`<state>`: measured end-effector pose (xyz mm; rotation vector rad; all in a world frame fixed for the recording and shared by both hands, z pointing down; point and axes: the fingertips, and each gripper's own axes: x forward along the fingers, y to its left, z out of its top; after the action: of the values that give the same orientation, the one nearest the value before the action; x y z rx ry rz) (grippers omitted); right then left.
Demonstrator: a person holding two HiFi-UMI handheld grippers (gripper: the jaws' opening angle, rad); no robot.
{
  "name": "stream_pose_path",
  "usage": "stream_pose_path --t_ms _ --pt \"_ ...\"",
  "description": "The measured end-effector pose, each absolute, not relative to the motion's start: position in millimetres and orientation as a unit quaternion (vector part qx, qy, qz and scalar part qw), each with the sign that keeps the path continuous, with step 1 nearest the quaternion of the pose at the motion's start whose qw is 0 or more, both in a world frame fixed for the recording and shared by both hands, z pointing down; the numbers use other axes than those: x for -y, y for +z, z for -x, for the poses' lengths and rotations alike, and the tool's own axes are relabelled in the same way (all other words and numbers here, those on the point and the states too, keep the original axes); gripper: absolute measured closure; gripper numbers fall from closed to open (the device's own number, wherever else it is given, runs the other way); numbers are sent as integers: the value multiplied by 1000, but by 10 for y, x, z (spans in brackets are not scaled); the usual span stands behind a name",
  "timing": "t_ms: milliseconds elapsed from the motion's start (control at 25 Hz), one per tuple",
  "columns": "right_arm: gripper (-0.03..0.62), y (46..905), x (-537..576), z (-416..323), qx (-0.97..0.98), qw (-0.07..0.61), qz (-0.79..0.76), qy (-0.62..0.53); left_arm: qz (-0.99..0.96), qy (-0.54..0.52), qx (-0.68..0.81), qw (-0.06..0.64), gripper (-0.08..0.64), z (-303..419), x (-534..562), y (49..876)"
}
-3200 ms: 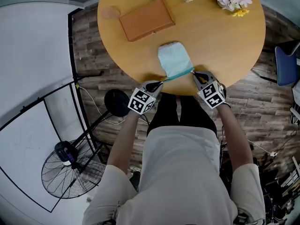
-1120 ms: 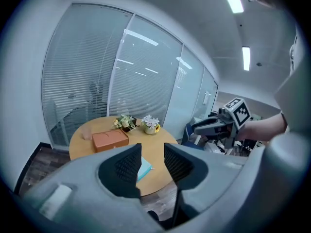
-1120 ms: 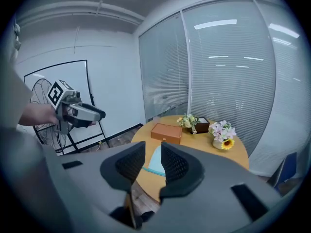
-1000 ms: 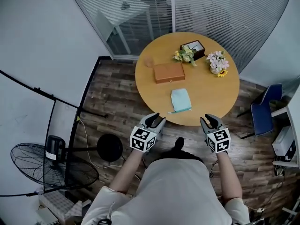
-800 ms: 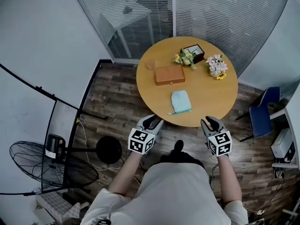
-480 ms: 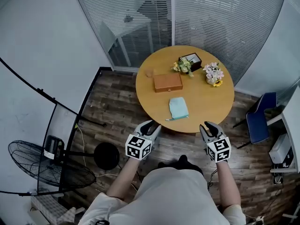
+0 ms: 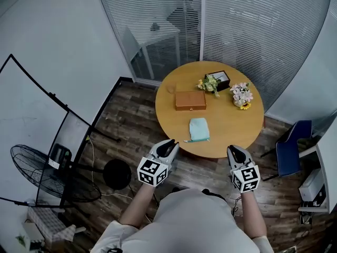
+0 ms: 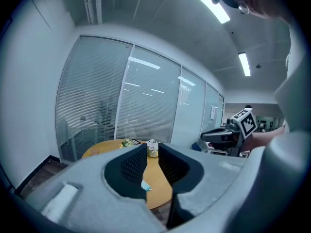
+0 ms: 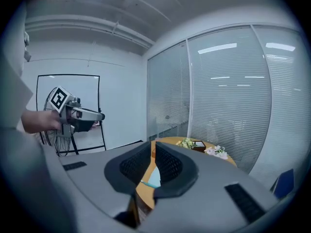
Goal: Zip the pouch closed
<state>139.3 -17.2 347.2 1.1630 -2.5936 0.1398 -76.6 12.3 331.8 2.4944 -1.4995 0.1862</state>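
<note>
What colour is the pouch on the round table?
The pouch is pale blue; the head view shows it best.

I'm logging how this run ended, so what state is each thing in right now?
pouch: flat on the table, nothing touching it; zip too small to judge.
left hand-held gripper: jaws just closing, narrow gap left, nothing between them.
right hand-held gripper: jaws just closing, narrow gap left, nothing between them.
brown case: shut, lying flat.
pink flowers: standing upright.
</note>
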Motion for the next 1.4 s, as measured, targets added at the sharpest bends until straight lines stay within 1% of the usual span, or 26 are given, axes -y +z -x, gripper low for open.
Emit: stream_pose_path --t_ms 400,640,1400 --pt "588 3258 124 -1492 915 111 -387 33 -843 47 526 103 538 688 -305 3230" --pt "589 3207 96 -1506 917 86 -387 39 -845 39 524 98 541 674 -353 3183" --pt "589 3129 136 -1477 919 95 -382 22 -839 32 533 101 541 719 -372 3162"
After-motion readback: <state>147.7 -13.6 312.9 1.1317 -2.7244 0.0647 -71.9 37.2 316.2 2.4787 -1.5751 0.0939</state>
